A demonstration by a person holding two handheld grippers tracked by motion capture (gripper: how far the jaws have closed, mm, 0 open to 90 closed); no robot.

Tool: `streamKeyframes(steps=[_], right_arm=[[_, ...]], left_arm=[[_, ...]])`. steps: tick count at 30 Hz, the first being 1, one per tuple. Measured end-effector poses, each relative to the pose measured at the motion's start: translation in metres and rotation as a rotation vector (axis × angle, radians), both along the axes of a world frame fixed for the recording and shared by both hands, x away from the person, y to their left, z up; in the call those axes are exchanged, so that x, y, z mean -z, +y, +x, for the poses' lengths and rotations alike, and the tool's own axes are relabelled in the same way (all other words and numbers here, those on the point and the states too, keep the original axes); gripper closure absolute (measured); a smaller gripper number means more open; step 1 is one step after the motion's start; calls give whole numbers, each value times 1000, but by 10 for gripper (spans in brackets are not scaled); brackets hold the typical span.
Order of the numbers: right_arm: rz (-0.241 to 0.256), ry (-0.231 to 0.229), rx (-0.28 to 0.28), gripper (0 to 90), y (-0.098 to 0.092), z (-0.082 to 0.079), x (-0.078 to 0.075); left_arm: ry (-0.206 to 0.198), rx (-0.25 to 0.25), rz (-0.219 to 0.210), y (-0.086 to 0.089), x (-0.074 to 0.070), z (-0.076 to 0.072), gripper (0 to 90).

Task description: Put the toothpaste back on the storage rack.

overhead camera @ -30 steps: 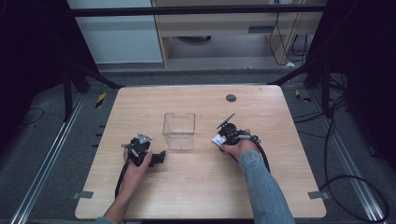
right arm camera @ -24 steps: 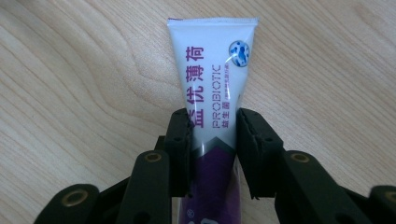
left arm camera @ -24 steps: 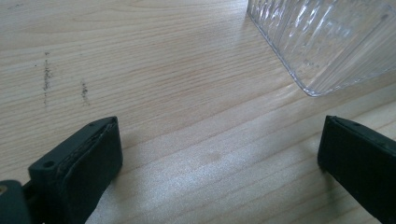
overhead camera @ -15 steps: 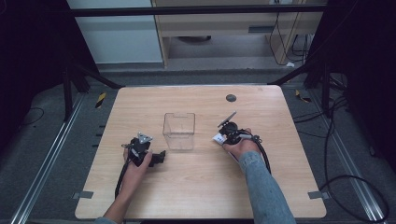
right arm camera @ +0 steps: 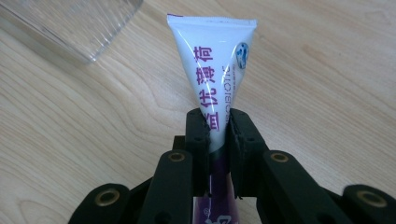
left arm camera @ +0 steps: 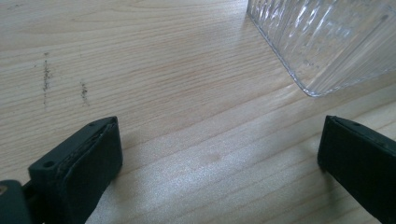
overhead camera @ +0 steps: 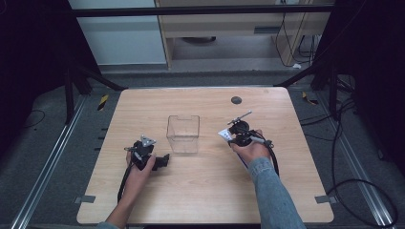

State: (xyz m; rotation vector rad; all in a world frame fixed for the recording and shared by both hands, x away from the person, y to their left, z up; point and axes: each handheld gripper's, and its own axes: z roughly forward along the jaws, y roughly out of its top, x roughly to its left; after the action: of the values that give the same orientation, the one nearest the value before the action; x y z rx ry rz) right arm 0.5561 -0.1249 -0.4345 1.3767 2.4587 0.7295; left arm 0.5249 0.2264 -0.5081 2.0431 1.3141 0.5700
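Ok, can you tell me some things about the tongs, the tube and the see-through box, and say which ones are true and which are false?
1. The right tongs are shut on the white tube. True.
2. The left tongs are holding the clear box. False: they are open with nothing between them, and the box is just ahead of them.
3. The tube is already inside the clear box. False: it is outside the box, gripped in the right tongs.
4. The clear box stands on the wooden table between the two tongs. True.
5. The tube has purple writing on it. True.
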Motion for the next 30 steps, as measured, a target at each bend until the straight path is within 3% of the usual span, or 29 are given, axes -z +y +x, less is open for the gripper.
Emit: streamKeyframes(steps=[9,13,30], right_arm=[[52,-67,23,795,-5,-8,-22],[104,-102,23,795,-7,-13,-33],[237,-348,56,794,9,-24,-76]], left_arm=[[0,0,-1,0,0,0,0],[0,0,0,0,0,0,0],[0,0,0,0,0,0,0]])
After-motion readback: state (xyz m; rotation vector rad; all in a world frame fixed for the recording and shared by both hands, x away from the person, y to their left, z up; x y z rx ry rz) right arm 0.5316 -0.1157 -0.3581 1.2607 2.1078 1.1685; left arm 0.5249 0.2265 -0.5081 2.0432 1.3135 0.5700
